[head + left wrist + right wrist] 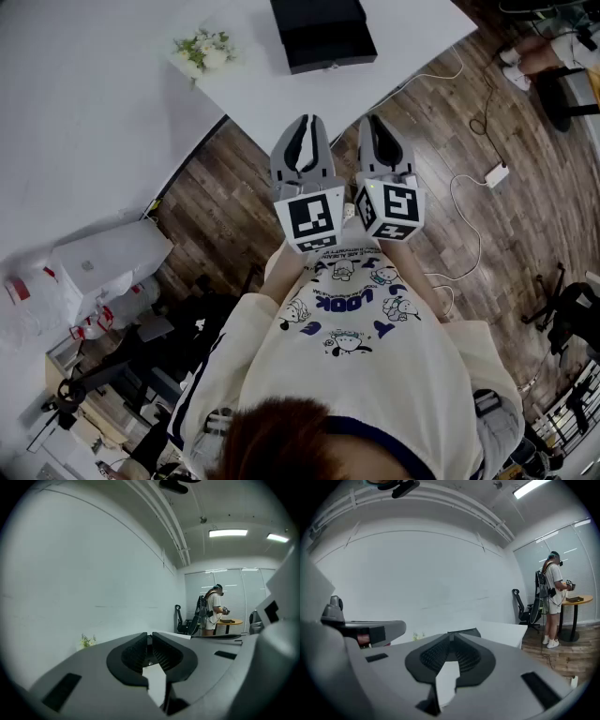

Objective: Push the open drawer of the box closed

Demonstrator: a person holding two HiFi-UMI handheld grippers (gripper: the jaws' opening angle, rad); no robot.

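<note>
The black box (323,33) stands at the near edge of the white table (112,112), its drawer (333,54) standing out toward me. Both grippers are held side by side near my chest, over the wooden floor and short of the table. The left gripper (307,122) is shut with nothing in it; in its own view the jaws (150,635) meet against the white wall. The right gripper (374,121) is also shut and empty (451,634), and the box's top (465,632) shows just past its tips.
A small bunch of white flowers (204,49) sits on the table left of the box. A power strip (496,174) and cables lie on the floor at the right. A white box (108,258) and clutter fill the left. Another person (553,599) stands far off by a round table.
</note>
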